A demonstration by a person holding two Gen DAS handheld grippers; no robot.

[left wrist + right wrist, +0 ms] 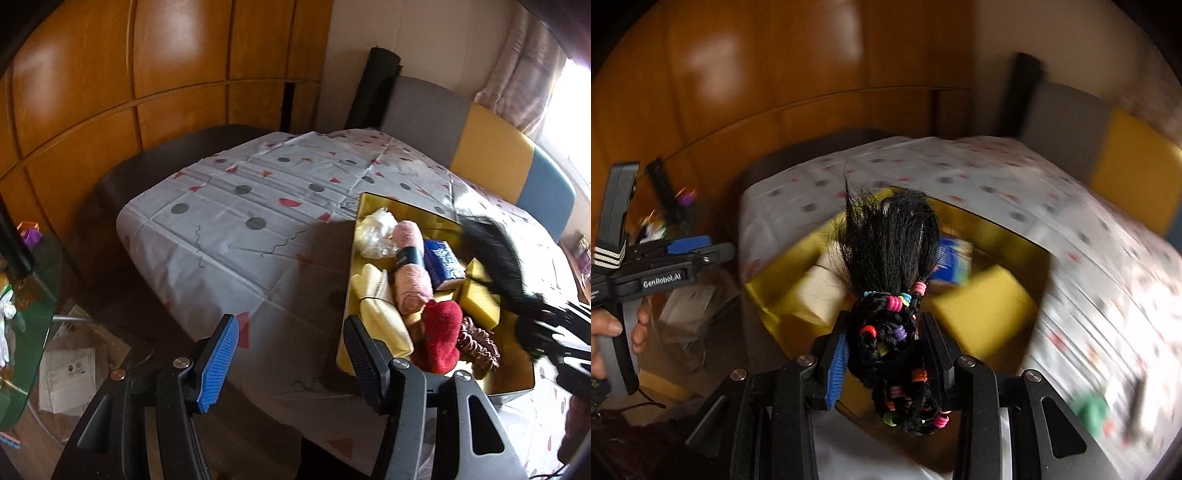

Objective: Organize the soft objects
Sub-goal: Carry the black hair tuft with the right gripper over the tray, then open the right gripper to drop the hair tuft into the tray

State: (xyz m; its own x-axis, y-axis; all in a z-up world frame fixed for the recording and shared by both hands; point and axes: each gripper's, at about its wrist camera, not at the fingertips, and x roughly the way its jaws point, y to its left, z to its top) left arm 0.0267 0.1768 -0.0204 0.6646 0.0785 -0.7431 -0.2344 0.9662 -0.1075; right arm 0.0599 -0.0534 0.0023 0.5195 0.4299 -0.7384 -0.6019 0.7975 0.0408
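Note:
A gold tray [402, 212] on the table holds soft things: a pink rolled towel [412, 271], a red plush piece [441, 338], a yellow cloth [380, 308], yellow sponges [478, 301], a blue tissue pack [443, 264], a clear plastic bag [375, 232] and a brown scrunchie [480, 341]. My right gripper [886, 350] is shut on a black braided hairpiece with coloured beads [890, 266], held above the tray [1015, 236]; the hairpiece also shows in the left wrist view [496, 254]. My left gripper [290, 363] is open and empty, left of the tray at the table's near edge.
The table wears a grey patterned cloth [236, 206]. A grey, yellow and blue bench back [491, 158] stands behind it. Wooden cabinets [110, 92] fill the left. A glass side table [26, 314] and papers on the floor [70, 373] lie lower left.

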